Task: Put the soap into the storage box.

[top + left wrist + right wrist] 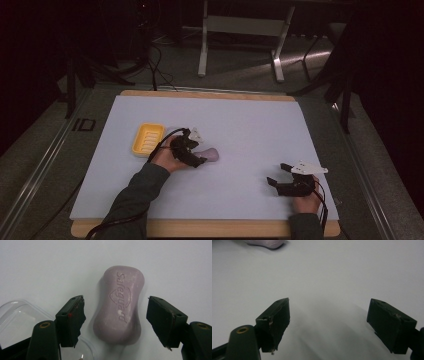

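A mauve bar of soap (118,307) with a stamped brand name lies flat on the white table sheet (250,125), left of the middle. My left gripper (115,300) is open, with a pad on each side of the bar and a gap at both. In the high view the soap (211,154) pokes out to the right of the left gripper (202,155). My right gripper (276,174) rests near the front right, open with nothing between its jaws (328,305). One end of the soap (265,243) shows at the top left of the right gripper view.
A yellow ribbed soap dish (146,139) sits just left of the left hand. A clear plastic piece (15,315) shows at the lower left of the left gripper view. Beyond the table's far edge stand metal frame legs (202,50) and cables on the floor.
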The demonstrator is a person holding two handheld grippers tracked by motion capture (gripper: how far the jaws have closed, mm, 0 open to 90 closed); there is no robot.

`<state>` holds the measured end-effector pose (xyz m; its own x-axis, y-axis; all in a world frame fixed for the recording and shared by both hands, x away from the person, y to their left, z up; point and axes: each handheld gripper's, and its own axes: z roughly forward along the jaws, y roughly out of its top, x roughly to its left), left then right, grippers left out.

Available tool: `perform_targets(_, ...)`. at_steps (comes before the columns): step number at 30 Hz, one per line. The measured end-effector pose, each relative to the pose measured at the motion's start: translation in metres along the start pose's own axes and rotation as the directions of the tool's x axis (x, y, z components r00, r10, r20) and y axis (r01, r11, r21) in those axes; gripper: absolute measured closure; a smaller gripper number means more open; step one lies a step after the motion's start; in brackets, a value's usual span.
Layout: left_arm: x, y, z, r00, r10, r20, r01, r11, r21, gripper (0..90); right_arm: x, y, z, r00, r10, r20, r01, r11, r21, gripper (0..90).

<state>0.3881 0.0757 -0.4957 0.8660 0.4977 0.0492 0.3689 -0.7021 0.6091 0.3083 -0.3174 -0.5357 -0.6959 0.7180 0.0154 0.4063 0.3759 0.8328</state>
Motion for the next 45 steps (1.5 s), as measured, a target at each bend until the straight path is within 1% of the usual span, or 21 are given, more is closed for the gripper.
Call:
perform_targets(5,0.0,0.005,0.012,0.9999,0.009,0.014,-0.01,0.9993,0.036,31.2,0.0,0.0,0.0,1.0,0.001,-0.001,-0.001,1.0,0.002,18.2)
perform_targets(6,0.0,0.005,0.012,0.9999,0.009,0.014,-0.01,0.9993,0.036,31.3,0.0,0.0,0.0,1.0,0.002,-0.001,-0.002,1.0,0.002,18.2)
perform_targets(7,0.002,0.006,0.016,0.9998,0.01,0.02,-0.011,0.9985,0.053,31.7,0.0,0.0,0.0,1.0,0.002,-0.001,-0.002,1.0,0.002,18.2)
perform_targets(9,0.002,0.007,0.018,0.9997,0.007,0.025,-0.008,0.9984,0.056,32.2,0.0,0.0,0.0,1.0,0.003,-0.002,-0.003,1.0,0.002,18.2)
perform_targets(11,0.003,0.009,0.022,0.9994,0.008,0.035,-0.011,0.9976,0.068,33.2,0.0,0.0,0.001,1.0,0.003,-0.002,-0.003,1.0,0.004,18.2)
perform_targets(14,0.003,0.011,0.026,0.9992,0.012,0.038,-0.016,0.9959,0.089,35.0,0.0,0.0,0.001,1.0,0.001,-0.002,-0.001,1.0,0.004,18.2)
perform_targets(16,0.003,0.013,0.028,0.9986,0.008,0.053,-0.013,0.9956,0.092,36.6,0.0,0.0,0.001,1.0,0.0,-0.002,0.0,1.0,0.006,18.2)
perform_targets(18,0.003,0.014,0.03,0.9981,0.011,0.061,-0.018,0.9941,0.107,38.3,0.0,0.0,0.001,1.0,0.0,-0.002,0.0,1.0,0.006,18.2)
perform_targets(19,0.003,0.014,0.03,0.9981,0.011,0.061,-0.018,0.9941,0.107,39.9,0.0,0.0,0.001,1.0,0.0,-0.002,0.0,1.0,0.007,18.2)
perform_targets(20,0.002,0.015,0.033,0.9975,0.021,0.067,-0.029,0.991,0.13,41.5,0.0,0.0,0.001,1.0,0.001,-0.002,-0.001,1.0,0.01,18.2)
perform_targets(21,0.001,0.016,0.034,0.9975,0.027,0.066,-0.036,0.9895,0.14,41.7,0.0,0.0,0.001,1.0,0.0,-0.002,0.0,1.0,0.011,18.2)
perform_targets(23,0.001,0.017,0.034,0.9975,0.02,0.067,-0.03,0.989,0.145,42.3,0.0,0.0,0.001,1.0,0.0,-0.002,0.0,1.0,0.011,18.2)
perform_targets(26,0.001,0.017,0.033,0.9977,0.018,0.066,-0.028,0.9877,0.154,47.6,0.0,0.0,0.001,1.0,0.0,-0.002,0.0,1.0,0.013,18.2)
perform_targets(29,-0.002,0.016,0.031,0.9976,0.026,0.064,-0.036,0.9858,0.164,48.1,0.0,0.001,0.001,1.0,0.0,-0.002,0.0,1.0,0.014,18.2)
perform_targets(31,-0.004,0.015,0.03,0.9977,0.023,0.064,-0.034,0.9854,0.167,48.2,0.0,0.001,0.001,1.0,0.0,-0.001,0.0,1.0,0.015,18.2)
perform_targets(35,-0.01,0.012,0.025,0.9974,0.039,0.06,-0.049,0.9801,0.192,48.4,0.0,0.001,0.001,1.0,-0.001,-0.001,0.001,1.0,0.015,18.2)
perform_targets(36,-0.012,0.011,0.023,0.997,0.048,0.061,-0.06,0.9761,0.209,48.5,0.0,0.001,0.002,1.0,-0.001,-0.001,0.002,1.0,0.015,18.2)
perform_targets(38,-0.016,0.008,0.02,0.9967,0.049,0.064,-0.062,0.9729,0.223,48.6,0.0,0.001,0.002,1.0,-0.002,-0.001,0.002,1.0,0.016,18.2)
perform_targets(41,-0.02,0.005,0.015,0.9956,0.066,0.067,-0.081,0.9639,0.254,48.7,0.0,0.001,0.002,1.0,-0.003,0.0,0.003,1.0,0.016,18.2)
perform_targets(45,-0.023,0.005,0.013,0.9947,0.072,0.073,-0.09,0.9526,0.29,48.7,0.001,0.001,0.002,1.0,-0.005,0.001,0.005,1.0,0.017,18.2)
